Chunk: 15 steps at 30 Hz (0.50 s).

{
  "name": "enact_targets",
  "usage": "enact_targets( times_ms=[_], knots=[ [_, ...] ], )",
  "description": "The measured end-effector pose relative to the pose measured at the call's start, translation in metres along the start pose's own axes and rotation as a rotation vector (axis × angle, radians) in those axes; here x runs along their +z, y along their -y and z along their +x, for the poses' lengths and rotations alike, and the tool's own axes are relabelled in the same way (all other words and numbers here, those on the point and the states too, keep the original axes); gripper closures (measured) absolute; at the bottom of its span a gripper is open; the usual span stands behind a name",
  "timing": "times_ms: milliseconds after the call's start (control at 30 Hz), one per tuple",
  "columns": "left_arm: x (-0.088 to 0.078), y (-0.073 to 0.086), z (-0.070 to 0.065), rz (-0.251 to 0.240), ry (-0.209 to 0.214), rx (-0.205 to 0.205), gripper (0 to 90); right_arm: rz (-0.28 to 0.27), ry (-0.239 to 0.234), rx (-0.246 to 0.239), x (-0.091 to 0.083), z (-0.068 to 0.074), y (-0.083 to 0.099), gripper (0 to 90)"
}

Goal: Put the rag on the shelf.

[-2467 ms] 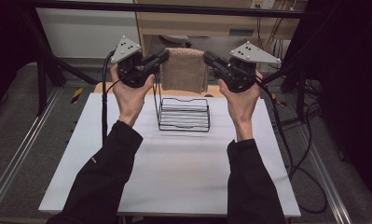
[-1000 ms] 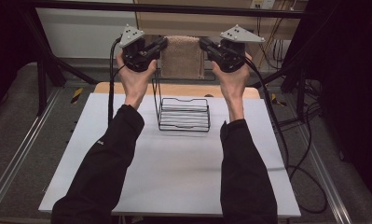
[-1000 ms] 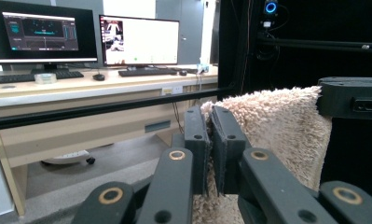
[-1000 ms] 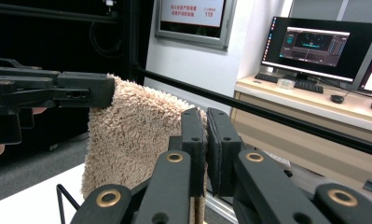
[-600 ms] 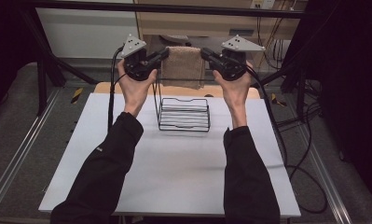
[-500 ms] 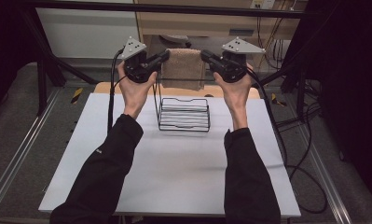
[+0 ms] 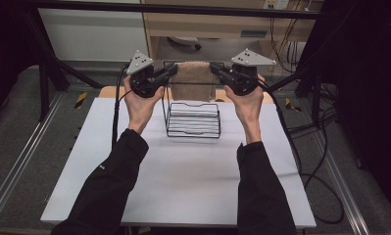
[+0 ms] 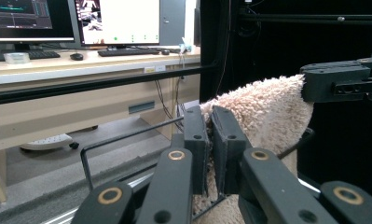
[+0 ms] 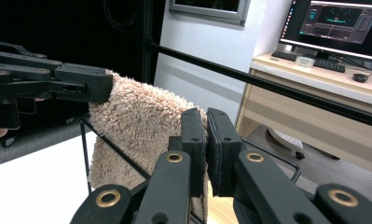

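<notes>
towel (image 7: 193, 81): beige, fluffy, hanging flat | left gripper (image 7: 171, 71) + right gripper (image 7: 214, 68): each pinching a top corner

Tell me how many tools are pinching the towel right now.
2: the left tool grips the towel at its left top corner, the right tool at its right top corner, above the wire rack.

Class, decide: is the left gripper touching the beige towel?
Touching. In the left gripper view, the left gripper has its jaws pinched shut on the edge of the beige towel.
</notes>
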State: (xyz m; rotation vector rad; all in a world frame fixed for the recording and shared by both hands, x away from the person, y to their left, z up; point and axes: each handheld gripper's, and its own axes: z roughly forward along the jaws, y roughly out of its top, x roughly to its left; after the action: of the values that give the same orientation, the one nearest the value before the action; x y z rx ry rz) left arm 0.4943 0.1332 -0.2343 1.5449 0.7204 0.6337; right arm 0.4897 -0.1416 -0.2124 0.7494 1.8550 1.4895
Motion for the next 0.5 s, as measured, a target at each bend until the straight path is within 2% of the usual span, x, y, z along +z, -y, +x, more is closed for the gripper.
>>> enact_targets(
  times_ms=[133, 267, 500],
  knots=[
    [-0.004, 0.001, -0.002, 0.002, 0.003, 0.012, 84.6, 0.007, -0.006, -0.009, -0.003, 0.003, 0.002, 86.3],
    [-0.007, 0.003, -0.005, 0.012, 0.027, 0.010, 84.4, 0.014, -0.015, -0.021, -0.008, 0.005, 0.003, 86.3],
    [-0.015, 0.008, -0.010, 0.049, 0.040, 0.020, 83.8, 0.041, -0.025, -0.042, -0.015, 0.013, 0.007, 86.1]
  ],
)
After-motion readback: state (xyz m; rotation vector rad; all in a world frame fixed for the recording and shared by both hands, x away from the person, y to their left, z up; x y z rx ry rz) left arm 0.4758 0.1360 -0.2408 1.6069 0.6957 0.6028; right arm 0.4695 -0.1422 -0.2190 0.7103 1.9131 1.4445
